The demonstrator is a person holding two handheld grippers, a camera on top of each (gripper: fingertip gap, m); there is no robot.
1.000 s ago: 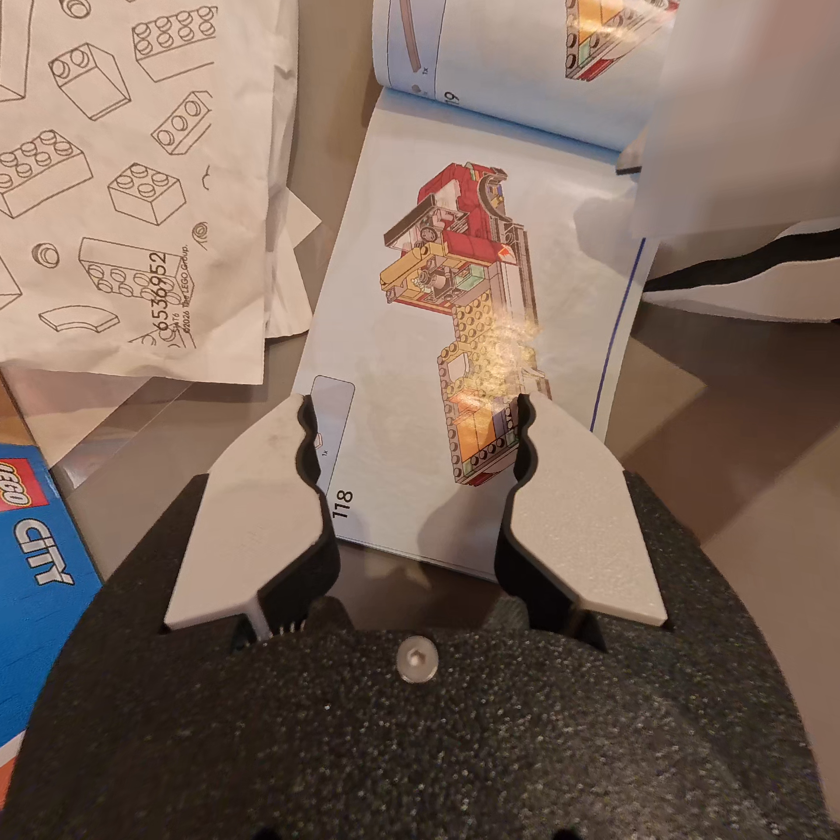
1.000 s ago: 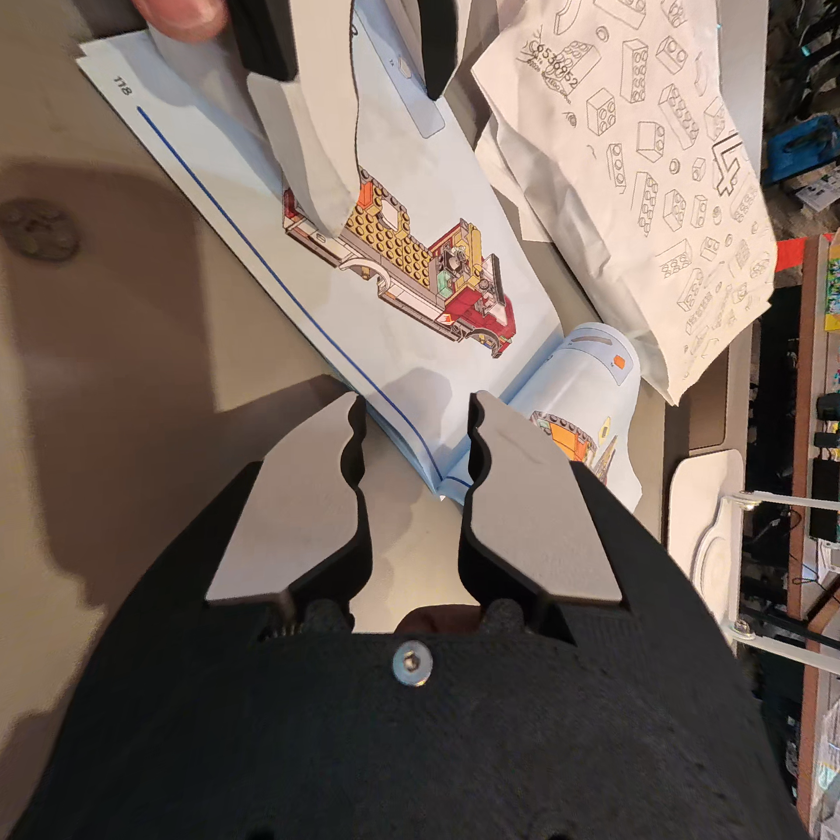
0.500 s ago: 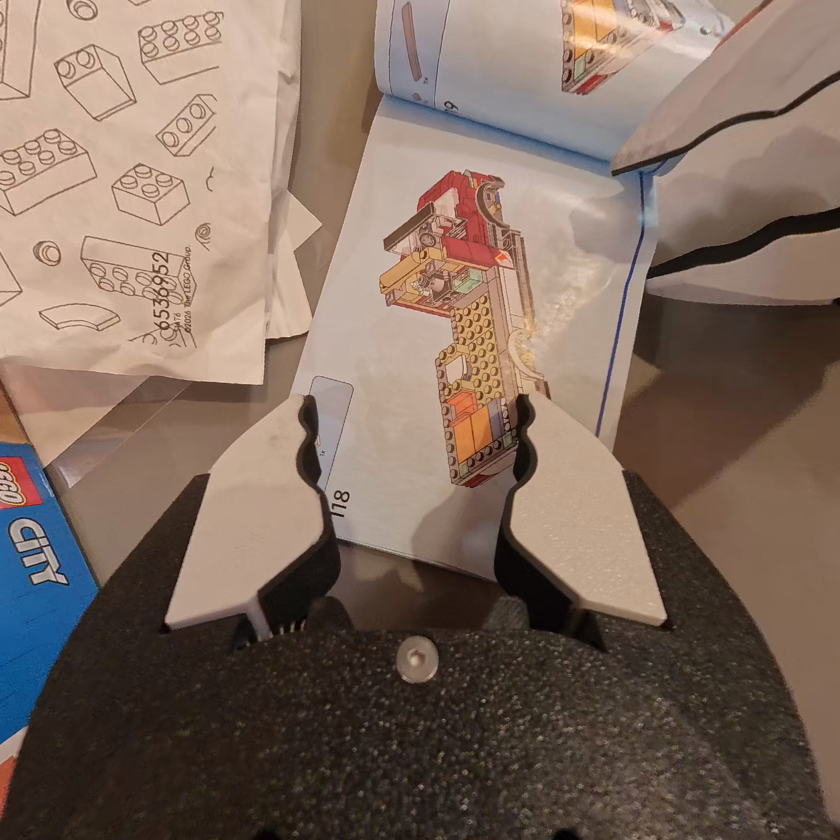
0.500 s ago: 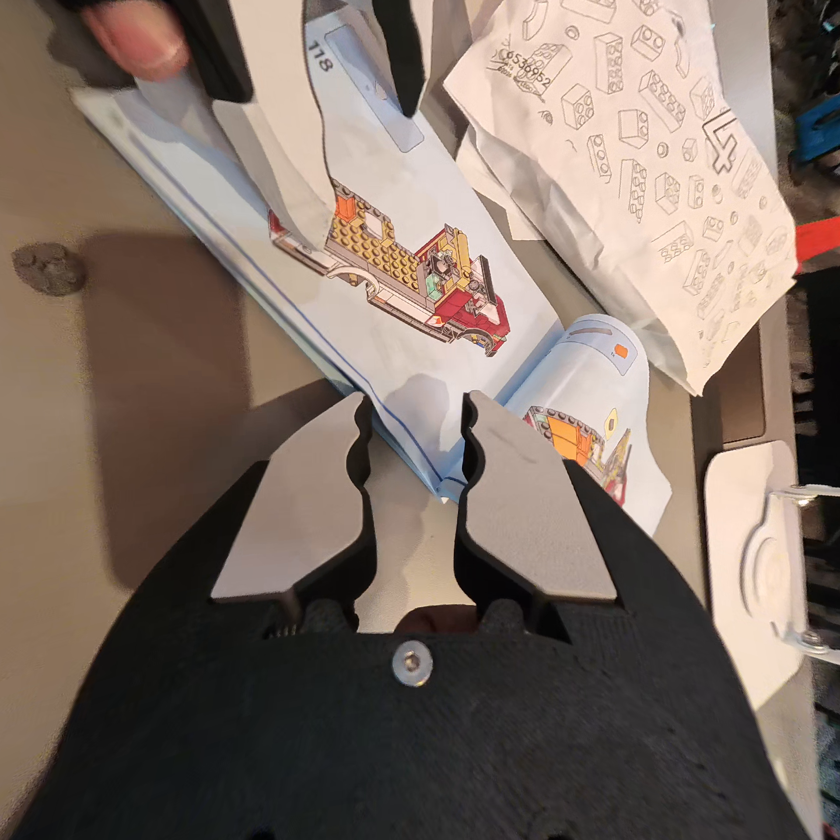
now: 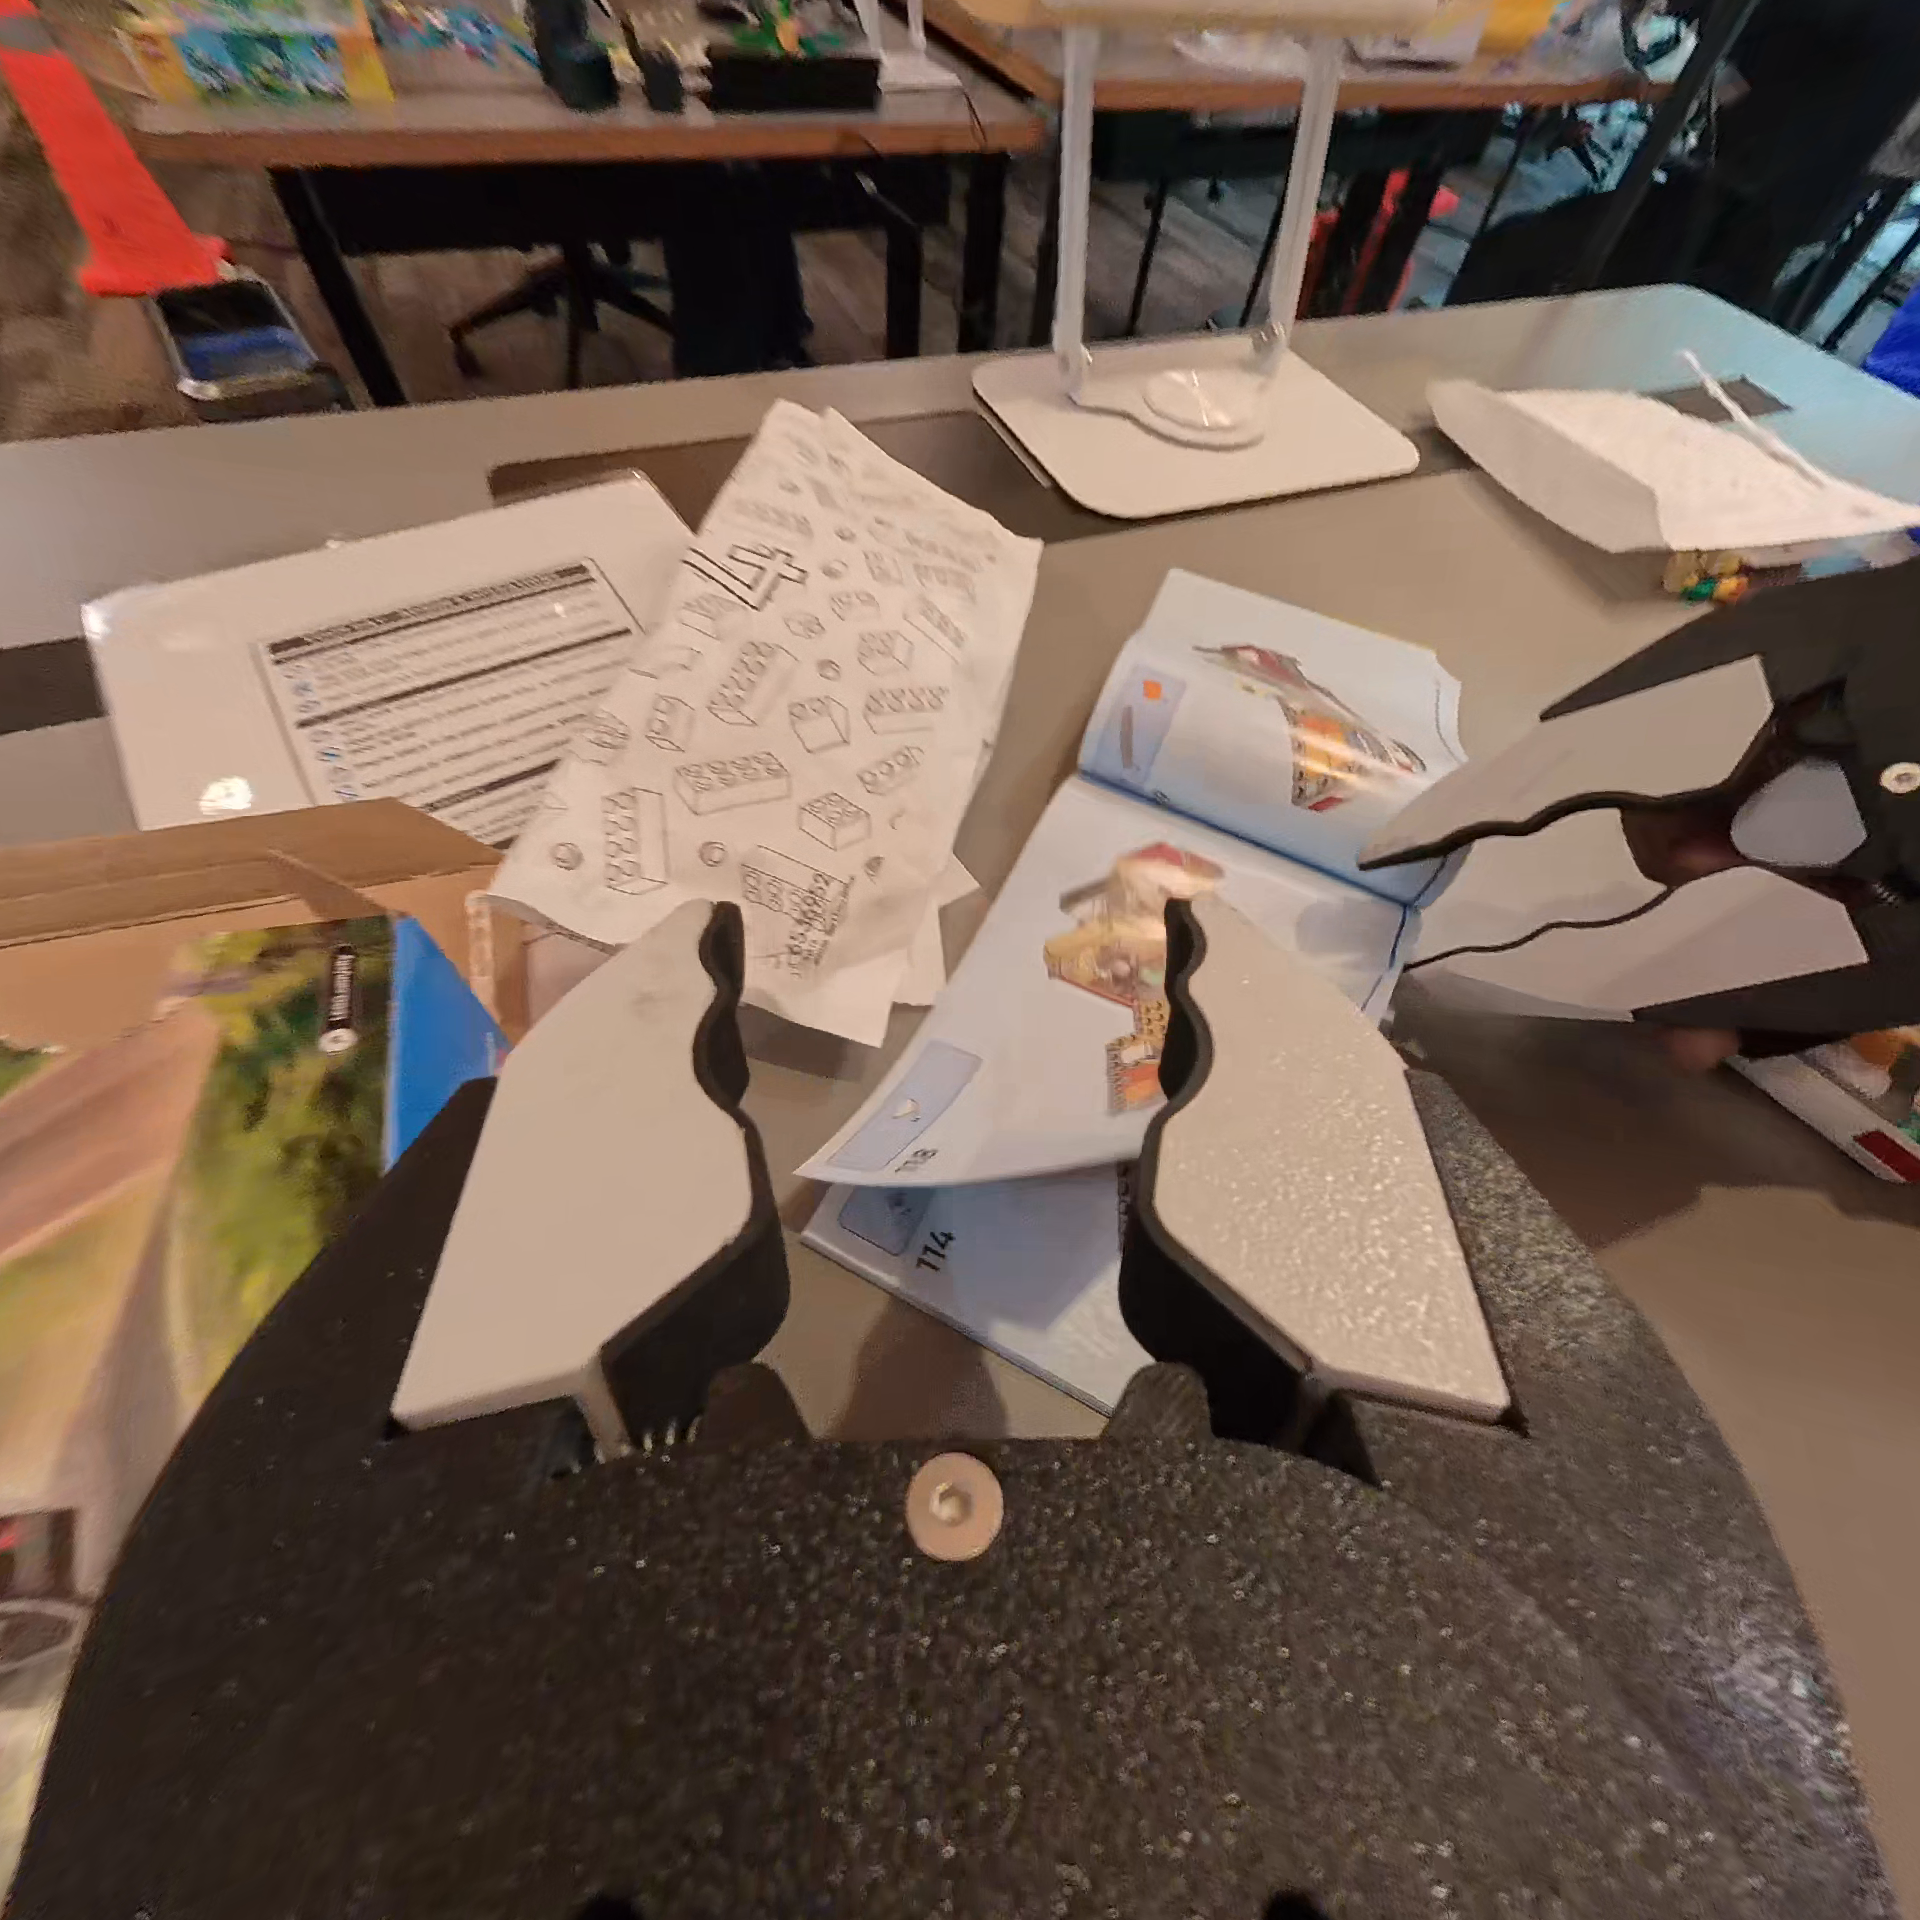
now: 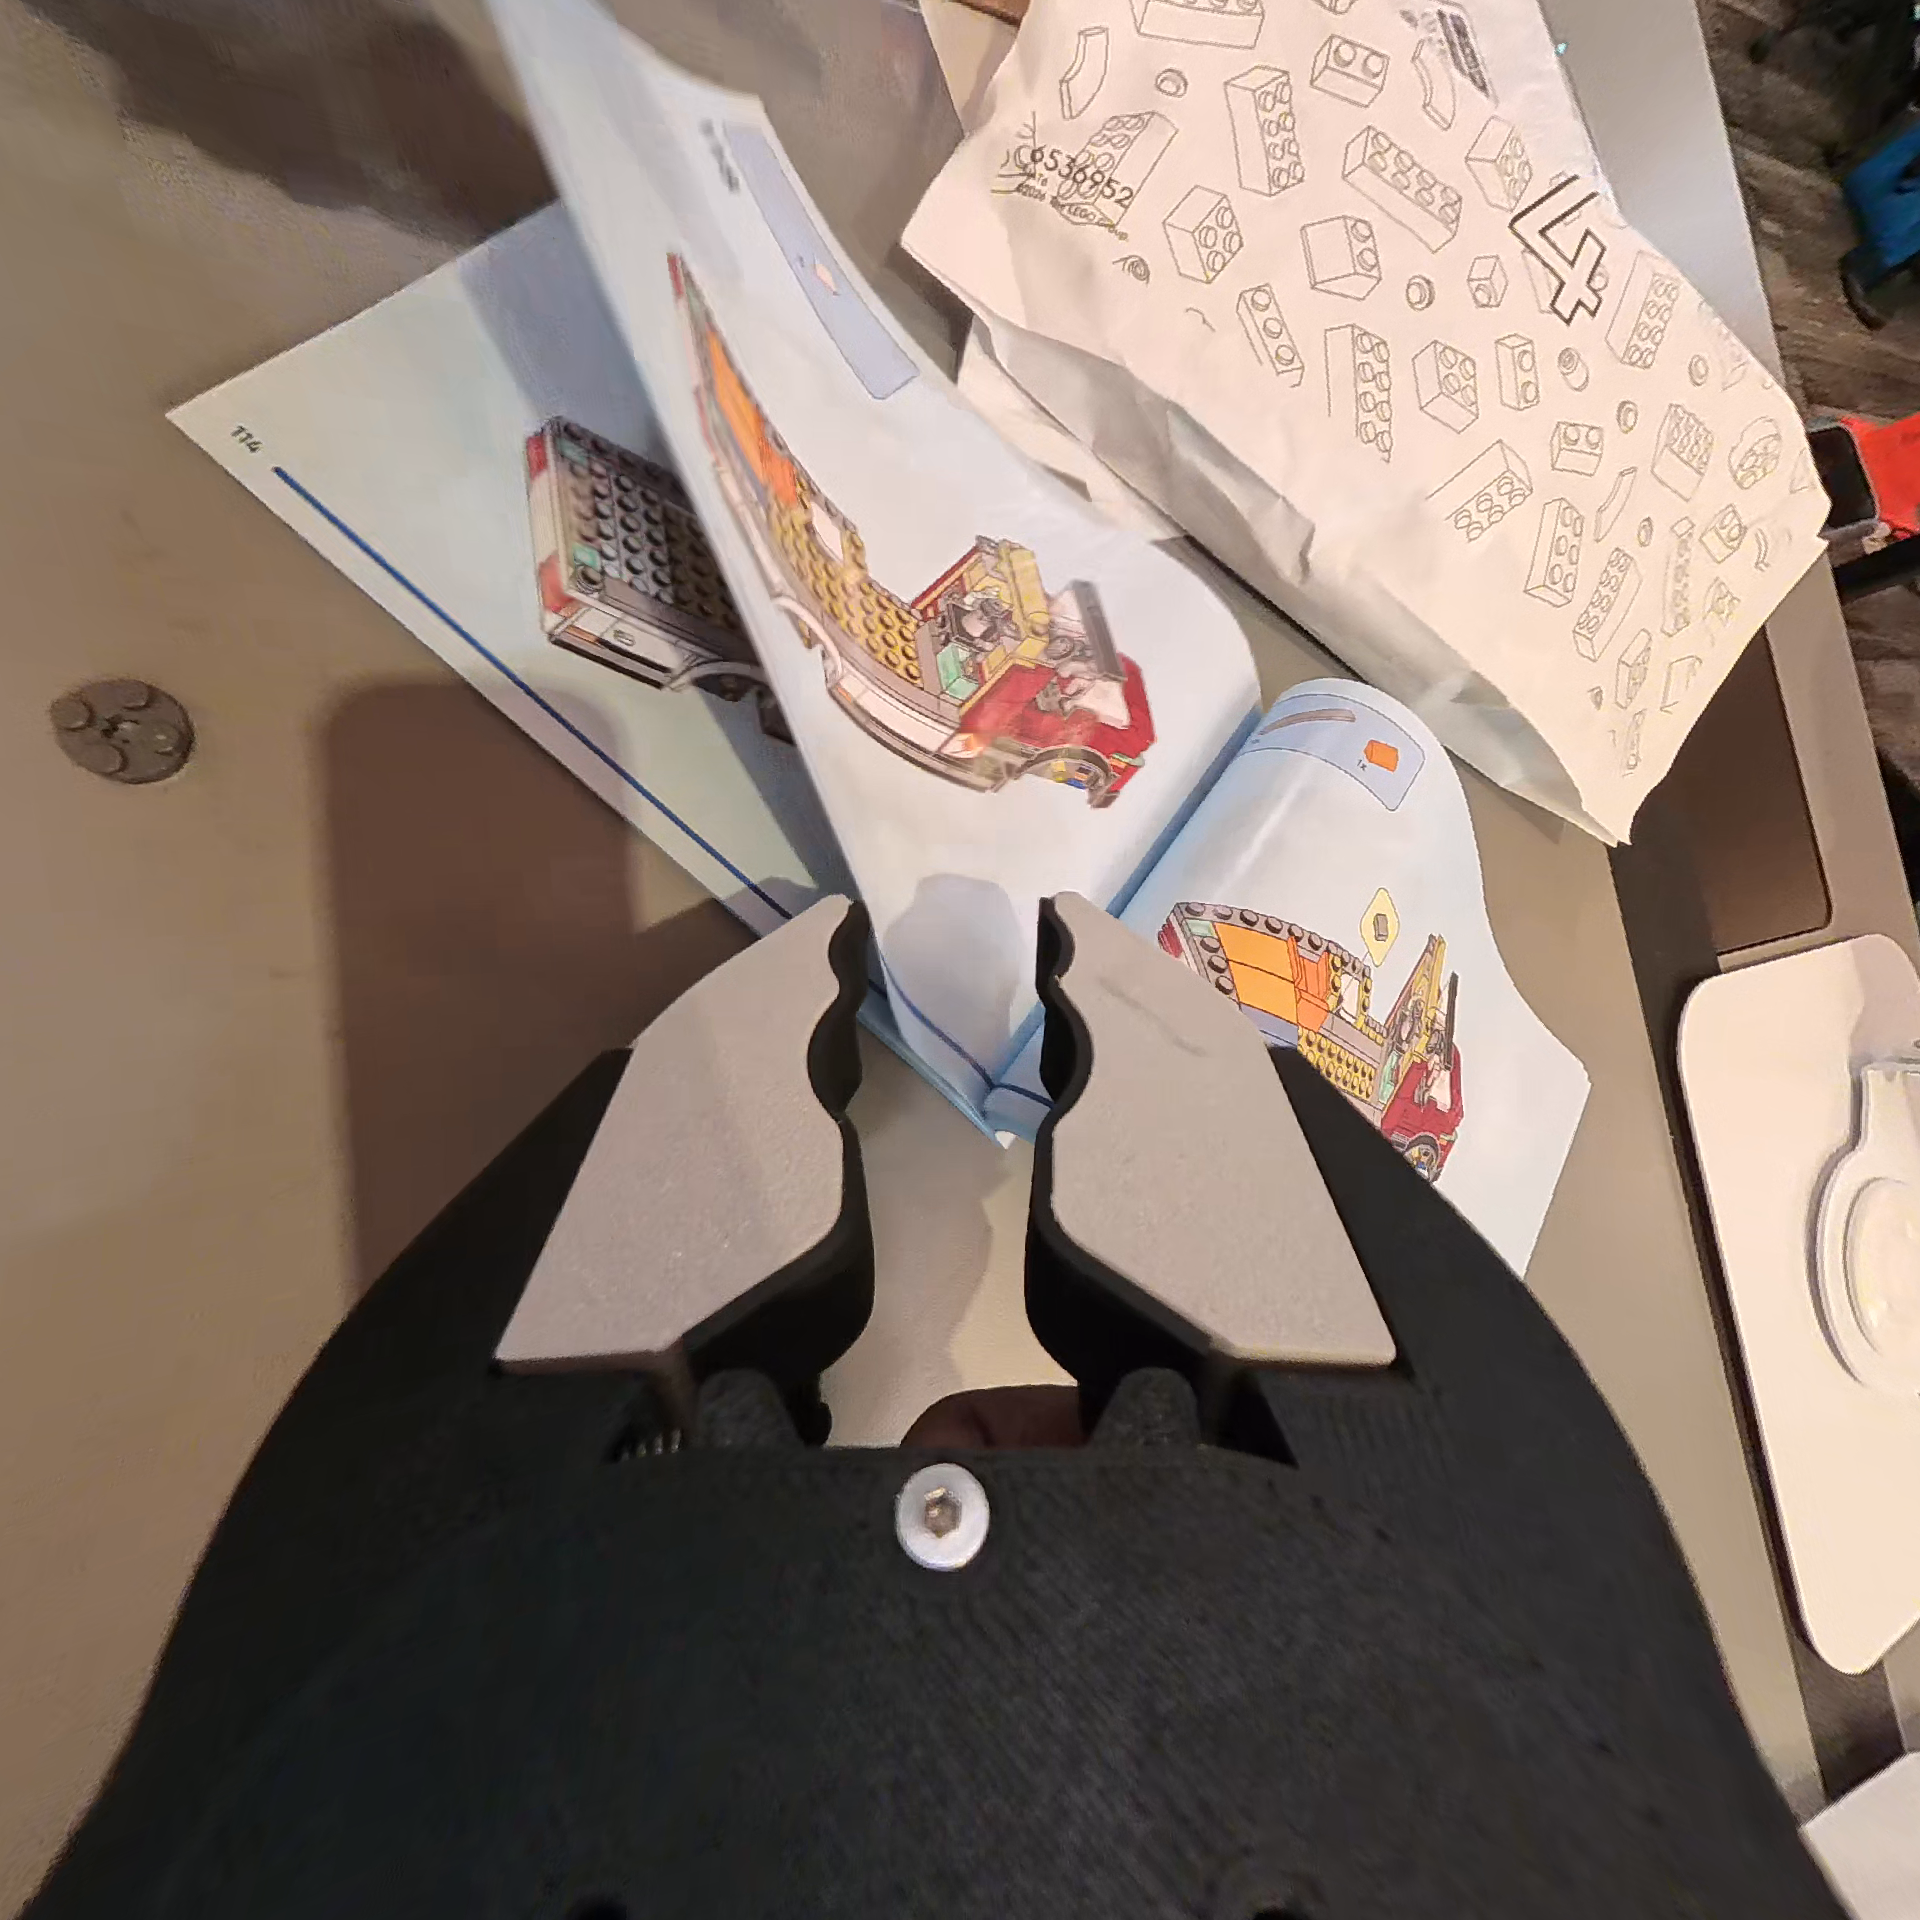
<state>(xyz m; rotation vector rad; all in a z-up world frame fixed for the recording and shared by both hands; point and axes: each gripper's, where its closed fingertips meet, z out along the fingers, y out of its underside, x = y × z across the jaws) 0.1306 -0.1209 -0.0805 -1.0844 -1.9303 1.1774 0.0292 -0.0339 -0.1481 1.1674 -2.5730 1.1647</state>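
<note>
CHANGE: Where the left gripper (image 5: 951,966) had hung low over the flat page a second before, it now sat pulled back and raised, taking in the whole counter (image 5: 1299,540). A page (image 6: 852,540) of the open instruction booklet (image 6: 1340,831) had sprung up in a curve, baring the sheet beneath.
MEANING: The page looked let go and free to fall either way; nothing gripped it.
LEFT GRIPPER: Fingers spread wide and empty, aimed at the near corner of the lifted page, lower centre of its frame. A printed box (image 5: 208,1091) lay at left.
RIGHT GRIPPER: The right gripper (image 6: 951,935) hovered at the booklet's spine, centre of its frame, fingers narrowed since a second before yet parted, pinching nothing.
BOOKLET: Open on the counter between both grippers.
AROUND IT: A white paper bag (image 6: 1382,343) lay just beside, upper right; a grey round piece (image 6: 122,730) sat at left.
</note>
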